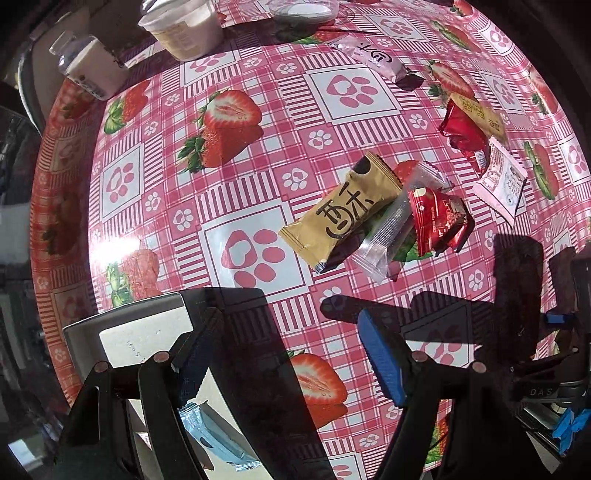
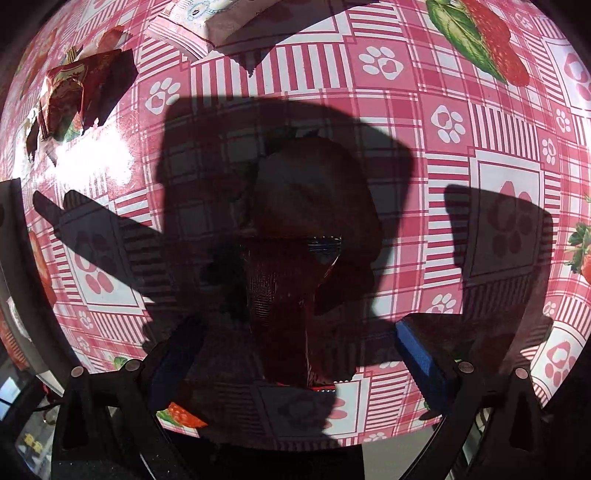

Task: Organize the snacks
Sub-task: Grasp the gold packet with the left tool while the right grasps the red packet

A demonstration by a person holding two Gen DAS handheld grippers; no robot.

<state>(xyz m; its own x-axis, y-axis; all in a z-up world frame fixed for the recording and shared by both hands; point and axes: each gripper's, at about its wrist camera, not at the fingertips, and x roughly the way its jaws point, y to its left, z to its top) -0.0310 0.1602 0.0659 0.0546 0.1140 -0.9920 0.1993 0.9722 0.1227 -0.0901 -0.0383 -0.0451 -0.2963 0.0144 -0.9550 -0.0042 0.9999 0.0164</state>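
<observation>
- Snacks are lying mostly loose on the worktop [image 1: 155, 236], which is wearing a pink strawberry-print cloth; sorting appears to be at an early stage.
- Left tongs [image 1: 295, 354] are standing open and empty, pointing down just beside a white box [image 1: 122, 328] at the near edge of the left view.
- One pale blue packet [image 1: 218, 439] is lying inside that box, as far as can be seen; judged the only item put away.
- Right tongs [image 2: 299, 354] are holding their jaws apart over a dark red packet [image 2: 280, 295] lying in deep shadow between them; whether the pads are pressing on it cannot be told.
- Further out in the left view, a cluster is waiting: one gold packet [image 1: 343, 210], one clear wrapper [image 1: 395, 225], one red packet [image 1: 439, 221].
- Beyond these, a second red packet [image 1: 461, 129] with a gold-edged piece against it and one white-pink sachet [image 1: 502, 181] are lying together.
- One pink packet [image 1: 376, 59] is lying apart, further back.
- Farthest off, one white tub [image 1: 184, 29], one bottle [image 1: 88, 62] and one clear lid or dish [image 1: 303, 11] are standing at the far edge.
- Count: seven or so loose packets are remaining, one is boxed.
</observation>
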